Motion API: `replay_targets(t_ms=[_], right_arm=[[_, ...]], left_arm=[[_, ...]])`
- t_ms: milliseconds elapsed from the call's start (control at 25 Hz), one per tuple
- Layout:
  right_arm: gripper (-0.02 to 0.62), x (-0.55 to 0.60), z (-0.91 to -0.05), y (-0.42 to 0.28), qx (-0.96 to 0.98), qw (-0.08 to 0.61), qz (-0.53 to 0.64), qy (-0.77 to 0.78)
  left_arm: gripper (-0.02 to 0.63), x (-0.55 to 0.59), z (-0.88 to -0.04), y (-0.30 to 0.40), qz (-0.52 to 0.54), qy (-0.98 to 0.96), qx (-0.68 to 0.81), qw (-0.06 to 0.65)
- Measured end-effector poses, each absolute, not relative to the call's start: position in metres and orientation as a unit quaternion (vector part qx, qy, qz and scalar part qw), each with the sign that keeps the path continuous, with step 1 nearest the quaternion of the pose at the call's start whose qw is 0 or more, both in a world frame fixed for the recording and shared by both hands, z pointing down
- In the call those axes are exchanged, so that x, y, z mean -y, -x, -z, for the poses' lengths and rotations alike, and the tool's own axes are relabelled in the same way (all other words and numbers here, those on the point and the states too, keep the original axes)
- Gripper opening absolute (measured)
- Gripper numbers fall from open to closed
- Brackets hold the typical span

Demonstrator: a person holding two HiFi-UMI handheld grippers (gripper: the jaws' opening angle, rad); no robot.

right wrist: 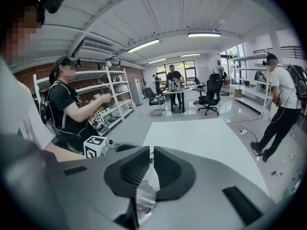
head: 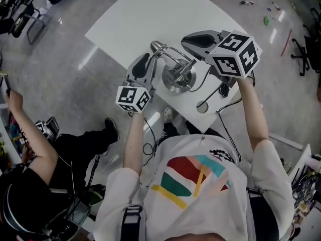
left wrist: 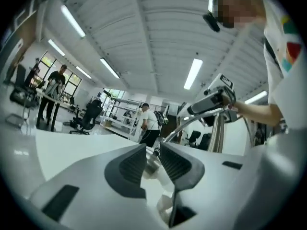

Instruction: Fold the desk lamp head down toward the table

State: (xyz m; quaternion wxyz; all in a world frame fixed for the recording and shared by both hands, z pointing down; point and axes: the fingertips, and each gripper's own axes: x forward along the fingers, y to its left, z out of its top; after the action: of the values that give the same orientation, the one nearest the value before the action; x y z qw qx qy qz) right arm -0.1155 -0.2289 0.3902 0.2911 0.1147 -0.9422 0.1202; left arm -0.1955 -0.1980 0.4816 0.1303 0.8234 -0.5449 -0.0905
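Right hand-held gripper (right wrist: pixel 149 152) pinching lamp (head: pixel 176 73) arm, left hand-held gripper (left wrist: pixel 152 150) spread, level, close by, lamp base standing on white counter (head: pixel 150 14) near edge

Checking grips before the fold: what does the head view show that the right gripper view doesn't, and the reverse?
Only the head view: the lamp's round base, standing near the table edge closest to the person.
Only the right gripper view: the right hand-held gripper with its jaws closed on a shiny lamp part, and a bystander standing beside the table.
Both: the white table and the left cube.
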Motion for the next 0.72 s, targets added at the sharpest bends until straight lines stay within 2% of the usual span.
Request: replay_targets(t_ms=[120, 360, 720], right_arm=[[0.032, 0.217, -0.391, 0.101, 0.941, 0.294, -0.12, -0.116], [0.032, 0.197, -0.381, 0.094, 0.946, 0.28, -0.126, -0.104], [0.032, 0.187, -0.374, 0.088, 0.947, 0.288, -0.102, -0.102]], left_arm=[[0.13, 0.195, -0.489, 0.182, 0.026, -0.833, 0.541, 0.114], [0.13, 0.195, -0.491, 0.178, 0.002, -0.829, 0.547, 0.117], [0.117, 0.195, -0.491, 0.172, -0.083, -0.827, 0.554, 0.054]])
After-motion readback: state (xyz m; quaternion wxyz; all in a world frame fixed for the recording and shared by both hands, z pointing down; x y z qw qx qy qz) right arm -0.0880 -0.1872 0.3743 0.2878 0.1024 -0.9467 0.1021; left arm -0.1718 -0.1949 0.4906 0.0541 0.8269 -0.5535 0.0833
